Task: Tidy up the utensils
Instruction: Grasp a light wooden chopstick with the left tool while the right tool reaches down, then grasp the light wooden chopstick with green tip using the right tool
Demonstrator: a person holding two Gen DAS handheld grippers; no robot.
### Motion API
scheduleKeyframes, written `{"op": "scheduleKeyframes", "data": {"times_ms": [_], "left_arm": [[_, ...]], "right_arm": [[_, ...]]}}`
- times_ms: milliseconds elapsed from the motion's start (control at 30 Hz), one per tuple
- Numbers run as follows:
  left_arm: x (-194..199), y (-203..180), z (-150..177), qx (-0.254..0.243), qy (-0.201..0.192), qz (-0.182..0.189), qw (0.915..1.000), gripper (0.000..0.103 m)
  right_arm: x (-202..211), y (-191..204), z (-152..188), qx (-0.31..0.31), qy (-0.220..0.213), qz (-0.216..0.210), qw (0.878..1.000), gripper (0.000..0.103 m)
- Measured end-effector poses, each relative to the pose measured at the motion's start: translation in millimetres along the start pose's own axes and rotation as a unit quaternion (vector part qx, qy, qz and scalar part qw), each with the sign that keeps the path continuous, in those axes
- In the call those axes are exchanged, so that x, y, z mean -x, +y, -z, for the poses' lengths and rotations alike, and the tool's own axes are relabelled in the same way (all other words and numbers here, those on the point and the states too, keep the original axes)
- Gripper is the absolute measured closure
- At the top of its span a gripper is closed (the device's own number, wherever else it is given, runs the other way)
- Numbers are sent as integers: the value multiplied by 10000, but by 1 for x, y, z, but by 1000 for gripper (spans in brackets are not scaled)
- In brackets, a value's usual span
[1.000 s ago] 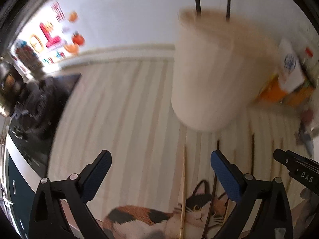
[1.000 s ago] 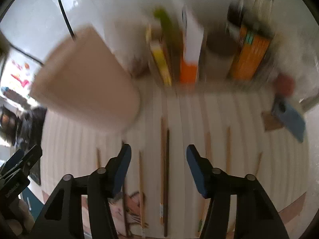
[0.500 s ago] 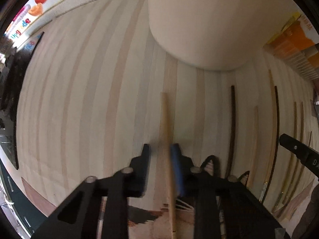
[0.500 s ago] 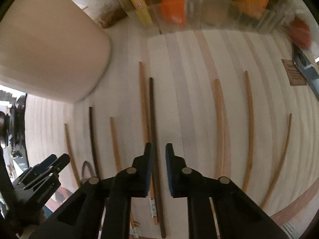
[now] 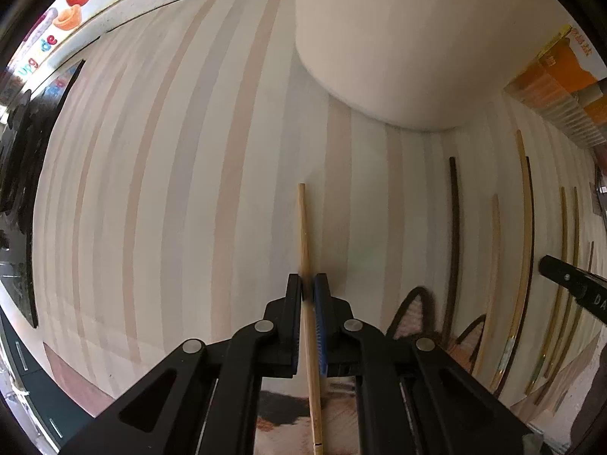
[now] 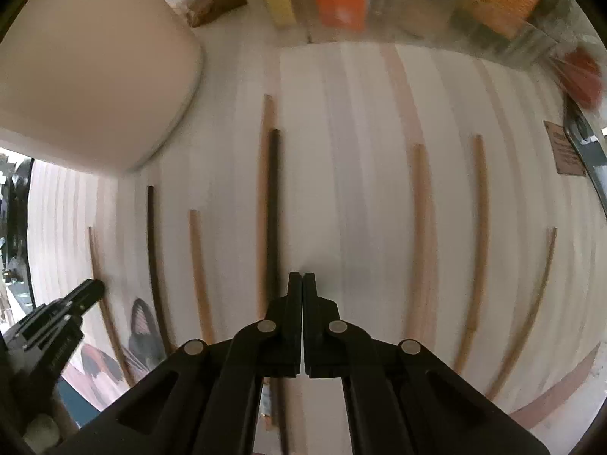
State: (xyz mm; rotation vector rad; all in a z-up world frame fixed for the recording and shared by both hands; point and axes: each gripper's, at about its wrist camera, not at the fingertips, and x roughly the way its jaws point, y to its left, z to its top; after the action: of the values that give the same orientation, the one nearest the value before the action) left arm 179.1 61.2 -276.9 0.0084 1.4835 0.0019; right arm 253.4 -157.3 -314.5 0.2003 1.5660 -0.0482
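**Ana:** Striped mat over the whole counter, and one big cream cup standing at its far side. Where are the grippers?

**Ben:** Both point down at the mat. The left gripper has just been closing, and its jaws now pinch a pale stick partway along. The stick lies flat, with its tip short of the cup. The right gripper has also just been closing. Its jaws are pressed together with nothing visible between them. The dark stick runs just to their left, under one finger.

**Ana:** So the right missed?

**Ben:** It looks that way. I'd reopen it, shift it over the dark stick and close again. On the left I'd lift straight up, so the stick doesn't swing in the pads, then tip it upright over the cup.

**Ana:** What's the count?

**Ben:** One cup. Eight sticks lie side by side on the mat, six wood-coloured and two dark. None has been lifted yet.
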Motion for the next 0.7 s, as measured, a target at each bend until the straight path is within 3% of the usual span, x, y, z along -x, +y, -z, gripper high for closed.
{"op": "scheduleKeyframes", "data": {"times_ms": [67, 200, 267, 467, 700], "left_arm": [[2, 7, 5, 20, 11, 1, 10000, 99], [7, 17, 10, 69, 40, 21, 10000, 99], [8, 18, 10, 73, 59, 28, 10000, 99], [11, 18, 3, 50, 76, 20, 10000, 98], [6, 15, 0, 59, 72, 26, 10000, 98]], "right_arm": [[2, -11, 1, -125, 62, -73, 9999, 103], [10, -23, 4, -522, 149, -1149, 9919, 103], [10, -15, 5, -482, 252, -1469, 9877, 103], [-12, -5, 8, -407, 544, -1156, 9910, 103], [-11, -16, 22, -511, 323, -669, 9959, 103]]}}
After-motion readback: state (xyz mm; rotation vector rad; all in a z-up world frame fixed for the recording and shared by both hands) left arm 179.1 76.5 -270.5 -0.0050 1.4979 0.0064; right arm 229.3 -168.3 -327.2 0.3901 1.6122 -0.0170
